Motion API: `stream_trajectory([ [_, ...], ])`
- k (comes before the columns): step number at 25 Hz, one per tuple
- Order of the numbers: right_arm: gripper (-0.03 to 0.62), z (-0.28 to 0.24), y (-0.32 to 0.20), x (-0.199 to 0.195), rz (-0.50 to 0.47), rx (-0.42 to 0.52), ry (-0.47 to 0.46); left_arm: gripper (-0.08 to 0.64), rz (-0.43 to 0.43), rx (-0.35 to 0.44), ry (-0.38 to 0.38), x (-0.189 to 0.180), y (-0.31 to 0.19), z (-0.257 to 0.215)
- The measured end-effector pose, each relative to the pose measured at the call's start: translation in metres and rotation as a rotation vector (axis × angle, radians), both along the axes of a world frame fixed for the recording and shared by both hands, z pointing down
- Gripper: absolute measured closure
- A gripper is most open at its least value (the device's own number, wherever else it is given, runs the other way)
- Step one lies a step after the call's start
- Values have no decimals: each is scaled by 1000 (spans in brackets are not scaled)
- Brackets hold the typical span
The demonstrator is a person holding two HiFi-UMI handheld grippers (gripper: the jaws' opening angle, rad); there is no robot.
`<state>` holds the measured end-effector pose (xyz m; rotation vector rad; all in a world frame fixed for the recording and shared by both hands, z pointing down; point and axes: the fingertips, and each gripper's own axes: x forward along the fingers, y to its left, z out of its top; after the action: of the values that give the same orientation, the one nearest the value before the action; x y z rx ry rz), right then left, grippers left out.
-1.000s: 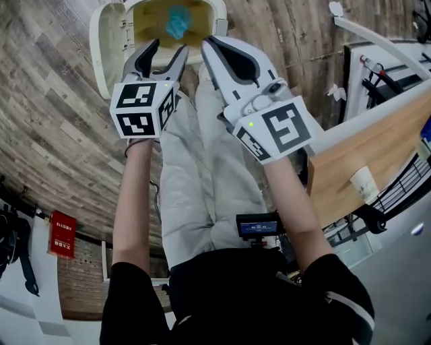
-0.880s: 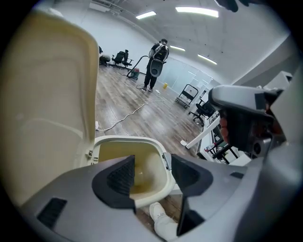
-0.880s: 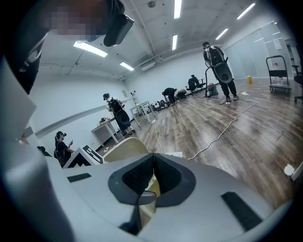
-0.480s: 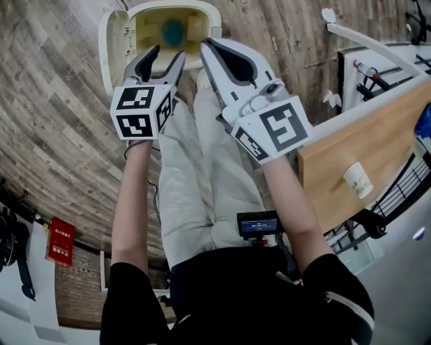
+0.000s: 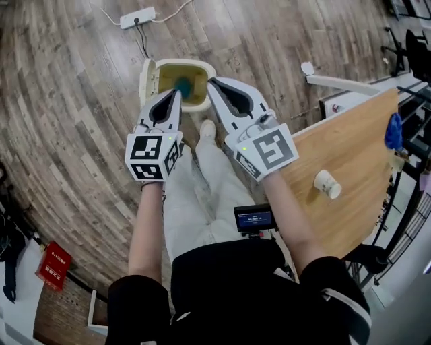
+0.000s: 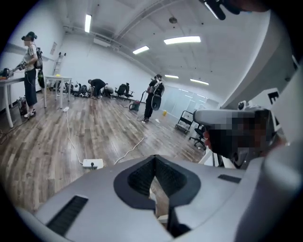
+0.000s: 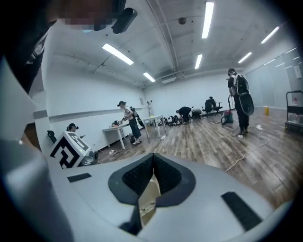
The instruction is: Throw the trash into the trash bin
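- The left gripper (image 5: 176, 94) has just been closing its jaws. In the left gripper view its tips (image 6: 155, 159) meet, with nothing between them.
- The right gripper (image 5: 211, 83) is pressed together too. In its own view the dark pads (image 7: 142, 178) touch at the tip and hold nothing.
- The two grippers are side by side in front of the person, tips pointing away from the body. In the head view those tips overlap the near edge of the trash bin (image 5: 196, 65).
- The trash bin stands on the wooden floor (image 5: 67, 101) just past the person's shoe (image 5: 207, 128), with its lid (image 5: 145, 77) swung open to the left.
- The trash (image 5: 183, 86) lies inside the bin on its yellowish bottom. It looks like a crumpled blue-green wad, though it is too small to be sure.
- A white power strip (image 5: 137, 18) lies on the floor beyond the bin, well apart from it.
- To the right is a wooden table (image 5: 350, 155), and a paper cup (image 5: 327, 184) lies tipped on its top.
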<state>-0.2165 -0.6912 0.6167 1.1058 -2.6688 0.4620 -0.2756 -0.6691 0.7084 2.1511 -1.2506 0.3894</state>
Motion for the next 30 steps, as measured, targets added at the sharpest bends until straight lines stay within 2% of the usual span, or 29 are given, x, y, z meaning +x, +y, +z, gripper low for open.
stream_trajectory([
  [4,594,-93,-9,2,9,133,-52,552,-68,144,34,-8,-6,-107],
  [7,594,-145,11,8,16,159,-83,552,-109,220,69,0,15,-182],
  [10,594,-190,33,16,6,199,-112,552,-113,303,88,15,39,-245],
  [15,594,-242,54,34,-4,261,-148,552,-81,440,34,18,65,-317],
  [19,594,-256,70,39,-77,260,-180,552,-96,501,-13,7,79,-347],
  [23,595,-254,87,34,-120,257,-150,552,-118,512,-28,-9,101,-350],
  [30,595,-270,85,38,-137,300,-180,552,-148,539,-37,-15,105,-359],
])
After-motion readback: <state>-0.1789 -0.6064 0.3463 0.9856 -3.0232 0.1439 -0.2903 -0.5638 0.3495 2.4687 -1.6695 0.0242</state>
